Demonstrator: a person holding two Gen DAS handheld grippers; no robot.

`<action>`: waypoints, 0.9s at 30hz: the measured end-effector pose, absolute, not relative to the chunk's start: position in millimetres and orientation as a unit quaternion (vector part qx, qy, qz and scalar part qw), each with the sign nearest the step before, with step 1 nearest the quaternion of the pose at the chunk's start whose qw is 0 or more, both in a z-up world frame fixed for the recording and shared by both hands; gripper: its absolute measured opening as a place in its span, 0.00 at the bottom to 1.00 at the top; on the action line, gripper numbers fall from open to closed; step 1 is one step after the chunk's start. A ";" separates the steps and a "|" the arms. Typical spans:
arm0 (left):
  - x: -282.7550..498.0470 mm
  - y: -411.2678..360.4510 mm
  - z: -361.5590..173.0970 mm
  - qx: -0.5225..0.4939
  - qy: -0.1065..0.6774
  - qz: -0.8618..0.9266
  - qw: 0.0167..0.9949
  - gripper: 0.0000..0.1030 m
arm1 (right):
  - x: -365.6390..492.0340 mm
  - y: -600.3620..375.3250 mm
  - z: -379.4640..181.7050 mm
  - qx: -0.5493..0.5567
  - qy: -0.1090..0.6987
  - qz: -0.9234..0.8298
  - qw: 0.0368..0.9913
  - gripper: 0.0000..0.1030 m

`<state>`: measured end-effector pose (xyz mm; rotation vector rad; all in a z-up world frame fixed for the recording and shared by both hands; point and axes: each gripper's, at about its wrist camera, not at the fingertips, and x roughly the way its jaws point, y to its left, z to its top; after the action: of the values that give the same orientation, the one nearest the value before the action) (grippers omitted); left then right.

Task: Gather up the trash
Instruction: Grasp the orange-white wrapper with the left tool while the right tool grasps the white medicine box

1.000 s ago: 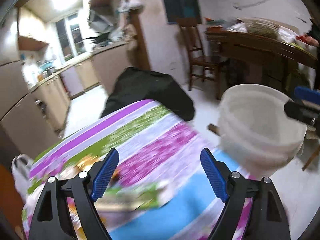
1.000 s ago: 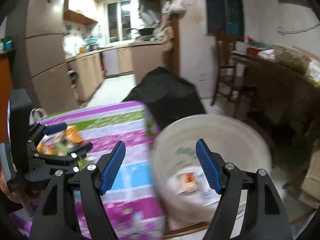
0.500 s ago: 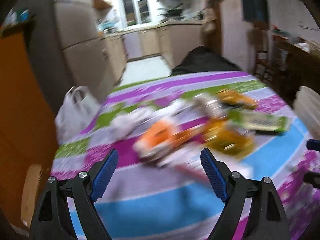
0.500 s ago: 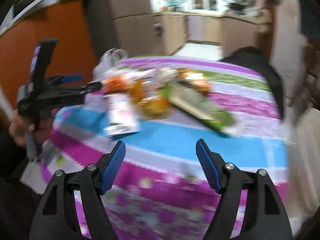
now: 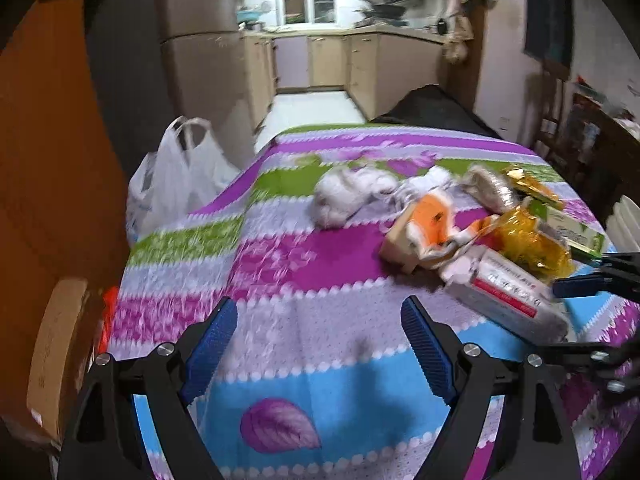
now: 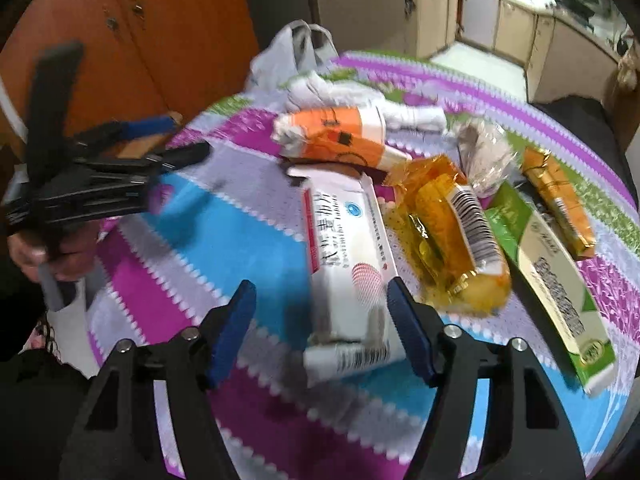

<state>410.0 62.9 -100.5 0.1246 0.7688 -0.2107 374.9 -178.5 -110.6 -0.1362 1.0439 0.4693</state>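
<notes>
Round table under a striped cloth [image 5: 280,344] of purple, green, lilac and blue. Pile of trash toward 2 o'clock in the left wrist view: crumpled white tissue [image 5: 344,196], orange-and-white wrapper [image 5: 430,226], yellow crinkled packet [image 5: 528,240], green-and-cream carton [image 5: 576,232], white medicine box [image 5: 508,292] with red print nearest the edge.

Left gripper [image 5: 316,344] spread wide, empty, above bare cloth at 6 o'clock, well apart from the pile. White plastic bag [image 5: 176,176] hanging off the table edge at 10 o'clock.

From the right wrist: right gripper [image 6: 320,328] at 6 o'clock, jaws closing, the near end of the white medicine box [image 6: 348,248] between them; right pad just beside the box edge, left pad apart from it, no firm grip visible. Yellow crinkled packet [image 6: 452,240] touching the box at 2 o'clock, green-and-cream carton [image 6: 556,288] at 3 o'clock, small gold packet [image 6: 558,204] beyond. Orange-and-white wrapper [image 6: 340,136] at 12 o'clock. Left gripper and the hand [image 6: 44,252] holding it at 9 o'clock.
</notes>
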 end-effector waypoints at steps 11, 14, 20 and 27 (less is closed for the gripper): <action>426.8 31.9 -88.0 0.131 0.326 -0.181 0.919 0.85 | 329.7 -196.4 -102.6 -0.080 0.462 0.201 0.860 0.19; 425.5 20.1 -93.7 0.156 0.319 -0.229 0.907 0.87 | 291.9 -207.6 -99.3 -0.069 0.460 0.193 0.864 0.19; 436.3 -13.7 -108.0 0.202 0.298 -0.302 0.883 0.91 | 246.5 -232.3 -108.4 -0.069 0.471 0.121 0.871 0.22; 476.2 -42.7 -138.4 0.205 0.350 -0.306 0.862 0.68 | 244.2 -241.2 -110.4 -0.041 0.459 0.119 0.879 0.73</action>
<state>476.2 -42.7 -138.4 0.4297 0.7338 -0.6414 244.2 -241.2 -110.4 -0.0862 0.9577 0.2483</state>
